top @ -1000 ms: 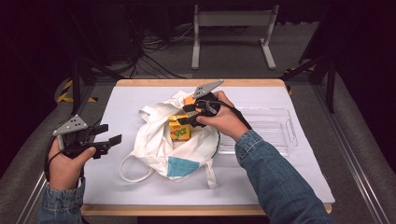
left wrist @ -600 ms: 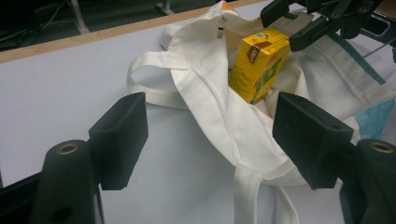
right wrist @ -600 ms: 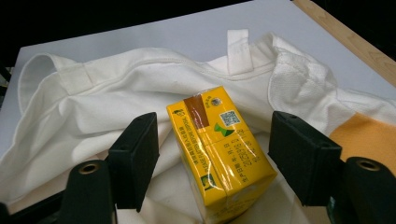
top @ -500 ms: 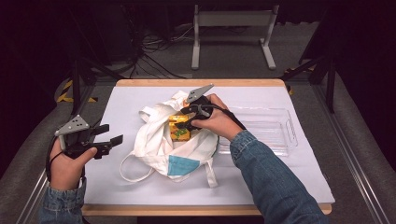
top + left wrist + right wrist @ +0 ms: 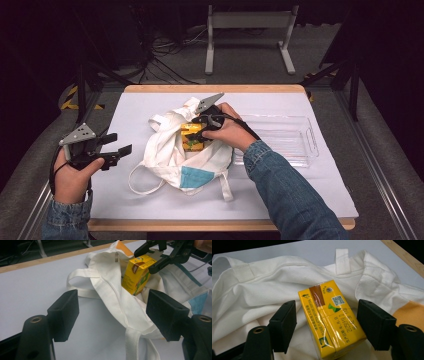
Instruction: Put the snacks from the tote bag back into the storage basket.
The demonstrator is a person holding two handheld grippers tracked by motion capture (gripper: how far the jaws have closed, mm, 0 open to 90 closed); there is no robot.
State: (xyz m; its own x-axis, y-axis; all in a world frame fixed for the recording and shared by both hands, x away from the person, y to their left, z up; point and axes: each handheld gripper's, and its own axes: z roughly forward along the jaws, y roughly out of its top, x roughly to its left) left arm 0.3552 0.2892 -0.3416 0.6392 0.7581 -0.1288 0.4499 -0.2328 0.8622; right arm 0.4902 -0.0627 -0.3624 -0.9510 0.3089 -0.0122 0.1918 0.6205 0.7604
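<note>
— Nearest the camera, at the left?
— The left hand-held gripper point(image 5: 116, 152) hovers over the tabletop's point(image 5: 300, 185) near-left edge, jaws wide apart with nothing between them, well apart from the white tote bag point(image 5: 170, 155).

— And mid-table?
— The bag lies crumpled at the centre, a blue patch on its near side. A yellow drink carton point(image 5: 192, 136) rests in its open mouth. The right hand-held gripper point(image 5: 197, 131) straddles the carton; its jaws have just been opening, and in the right gripper view the pads stand off either side of the carton without pressing it.

— Farther right?
— A clear plastic tray point(image 5: 295, 145) sits just beside the bag.
</note>
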